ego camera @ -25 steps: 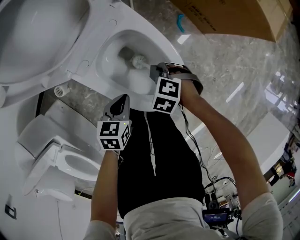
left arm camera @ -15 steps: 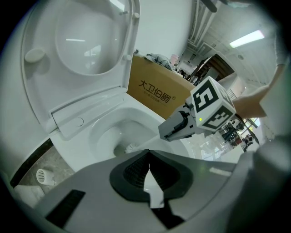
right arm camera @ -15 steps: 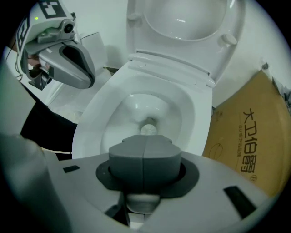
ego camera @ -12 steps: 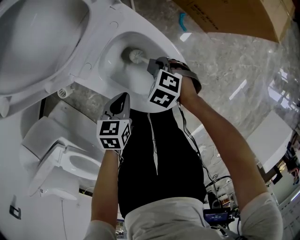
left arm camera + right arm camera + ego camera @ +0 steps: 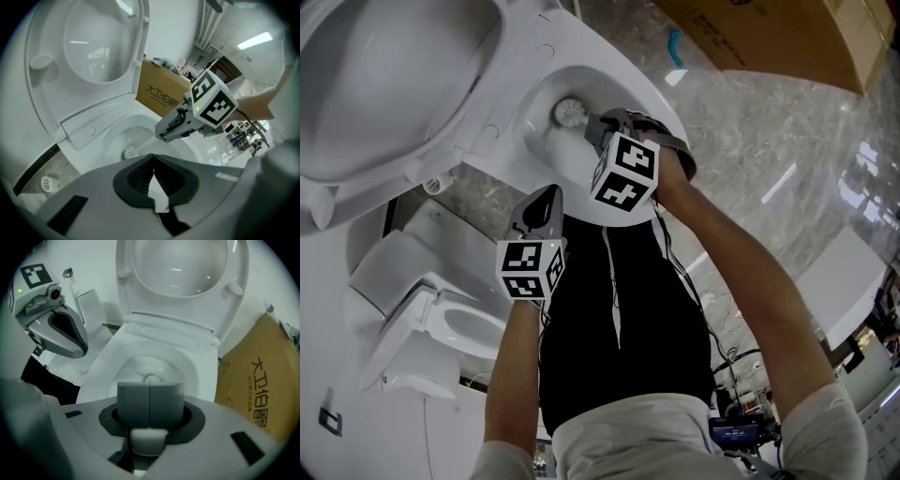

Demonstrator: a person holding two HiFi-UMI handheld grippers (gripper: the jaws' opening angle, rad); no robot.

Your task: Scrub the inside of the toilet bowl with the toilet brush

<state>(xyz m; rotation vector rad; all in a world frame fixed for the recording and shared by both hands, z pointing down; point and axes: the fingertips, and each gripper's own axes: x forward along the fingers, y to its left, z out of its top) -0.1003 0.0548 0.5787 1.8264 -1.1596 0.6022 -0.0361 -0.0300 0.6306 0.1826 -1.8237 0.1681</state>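
Straight ahead of the fingers of the right gripper (image 5: 149, 401): a toilet bowl (image 5: 117, 366), glossy white ceramic, oval and smooth-walled. Above and beyond those fingertips, the raised lid (image 5: 183, 268), the same shiny white, rounded, with small bumpers on its inner face. Off to the right of those fingers, a cardboard box (image 5: 262, 380), matte brown, flat-sided, printed with dark characters. Behind and to the outer side of the left gripper (image 5: 546, 197), a second toilet (image 5: 422, 328), white and more angular.

Grey plastic fingers of the left gripper pressed together at the tips, with nothing held, pointed at the bowl from near its front rim. Grey pads of the right gripper closed flat against each other on the white handle of the toilet brush (image 5: 151, 378). Round bristled head just past those fingertips, low in the bowl.

Underneath, a polished grey floor (image 5: 750, 122), marble-veined and reflective, with bright strips of light mirrored in it. White walls around, and blurred clutter far off past the right gripper in the left gripper view.
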